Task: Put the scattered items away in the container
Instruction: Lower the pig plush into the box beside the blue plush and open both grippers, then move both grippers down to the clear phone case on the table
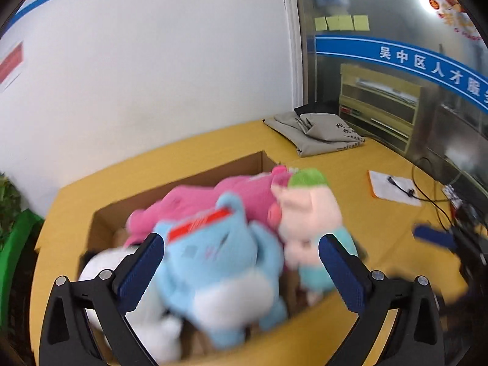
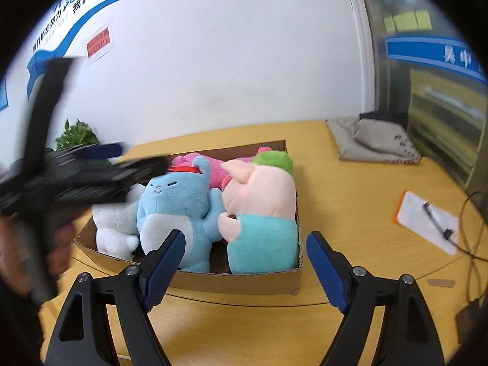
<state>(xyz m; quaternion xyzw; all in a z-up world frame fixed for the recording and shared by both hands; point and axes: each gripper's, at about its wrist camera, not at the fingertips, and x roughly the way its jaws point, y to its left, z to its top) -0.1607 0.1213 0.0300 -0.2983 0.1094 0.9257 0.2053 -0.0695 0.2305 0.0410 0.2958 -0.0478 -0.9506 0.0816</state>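
Right wrist view gives the clearest layout: the box [image 2: 244, 280] sits on the table [image 2: 350, 213], and the toys are all inside it. The blue cat [image 2: 180, 207] stands near the box's front wall, the pig [image 2: 262, 201] just beside it toward the box's right wall, a white toy [image 2: 114, 228] at the box's left end, and a pink toy [image 2: 207, 164] behind them against the back wall. The right gripper [image 2: 244, 268] is spread wide with nothing between its pads, and hangs just short of the box's front wall, pointing down at the gap between cat and pig.

The left gripper [image 2: 100, 158] crosses in blurred above the box's left end, so its spread cannot be read from here. Its own view settles that: the left gripper [image 1: 241, 271] gapes wide, empty, right over the cat [image 1: 219, 262], whose long axis runs roughly up the frame, away from the gripper. This arm is the nearer to the box's contents.

Only the right view shows the box's outer front wall and the bare table before it (no stray toy there, so tidying looks about done). Only the left view looks down into the box.
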